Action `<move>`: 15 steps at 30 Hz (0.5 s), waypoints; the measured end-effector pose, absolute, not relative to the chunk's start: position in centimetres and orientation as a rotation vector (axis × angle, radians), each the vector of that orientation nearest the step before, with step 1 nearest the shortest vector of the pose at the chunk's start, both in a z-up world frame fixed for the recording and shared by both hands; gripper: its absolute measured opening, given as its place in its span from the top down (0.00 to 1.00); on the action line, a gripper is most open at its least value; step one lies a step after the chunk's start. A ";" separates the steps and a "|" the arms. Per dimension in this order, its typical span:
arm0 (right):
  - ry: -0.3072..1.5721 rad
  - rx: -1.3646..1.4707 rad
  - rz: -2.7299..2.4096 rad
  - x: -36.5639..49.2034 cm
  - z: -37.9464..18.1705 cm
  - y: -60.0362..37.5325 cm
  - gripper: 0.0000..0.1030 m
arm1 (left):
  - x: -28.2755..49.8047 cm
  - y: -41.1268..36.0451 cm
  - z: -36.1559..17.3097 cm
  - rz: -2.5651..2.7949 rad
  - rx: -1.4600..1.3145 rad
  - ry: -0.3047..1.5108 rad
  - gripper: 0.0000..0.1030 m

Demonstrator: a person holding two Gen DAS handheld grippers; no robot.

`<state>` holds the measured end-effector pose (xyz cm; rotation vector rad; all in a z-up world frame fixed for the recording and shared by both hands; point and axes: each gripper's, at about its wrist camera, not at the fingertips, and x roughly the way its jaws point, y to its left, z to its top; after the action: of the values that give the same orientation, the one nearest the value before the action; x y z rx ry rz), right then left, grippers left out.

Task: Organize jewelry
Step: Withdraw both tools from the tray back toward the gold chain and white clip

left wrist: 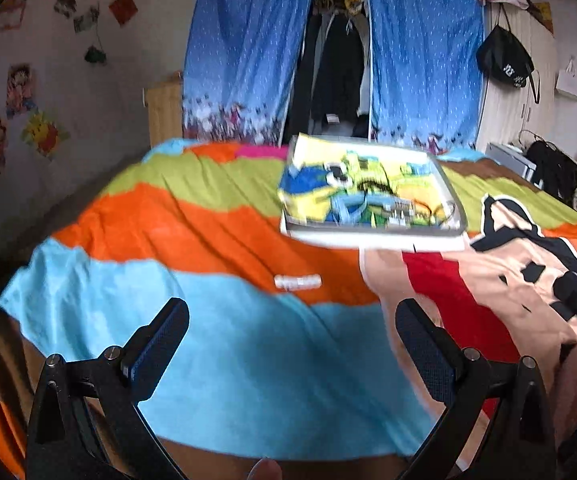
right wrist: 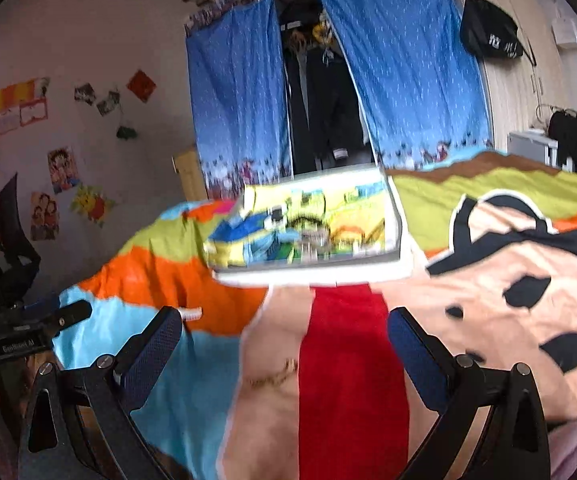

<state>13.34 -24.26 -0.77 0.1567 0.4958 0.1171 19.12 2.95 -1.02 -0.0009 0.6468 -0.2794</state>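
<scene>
Lying toward the far edge of the bed [left wrist: 224,360], a shallow tray [left wrist: 372,232] lined with a bright cartoon print holds small, blurred jewelry pieces.

A small white piece [left wrist: 297,281] rests on the bedspread between the tray and the near edge; a thin gold chain [right wrist: 272,374] lies nearer still. Left tongs [left wrist: 292,344] and right tongs [right wrist: 284,354] both hover over the near edge, fingers spread wide apart, gripping nothing. Blue curtains [left wrist: 244,48] hang beyond the bed.
</scene>
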 end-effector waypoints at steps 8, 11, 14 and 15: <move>0.679 0.087 0.110 15.1 -4.8 -22.4 0.00 | 21.5 2.3 -3.3 -0.295 0.002 0.781 0.02; 0.776 0.104 0.150 16.8 -6.6 -22.1 0.00 | 23.2 2.4 -4.6 -0.296 0.001 0.816 0.02; 0.862 0.124 0.196 18.5 -8.3 -21.8 0.00 | 25.2 2.5 -5.7 -0.294 0.028 0.841 0.02; 0.876 0.130 0.206 18.9 -8.5 -21.7 0.00 | 25.9 2.6 -6.1 -0.301 0.034 0.845 0.02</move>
<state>18.93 -21.75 -8.54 0.1304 0.8759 0.2059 25.87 2.59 -6.06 0.0336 0.8451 -0.3014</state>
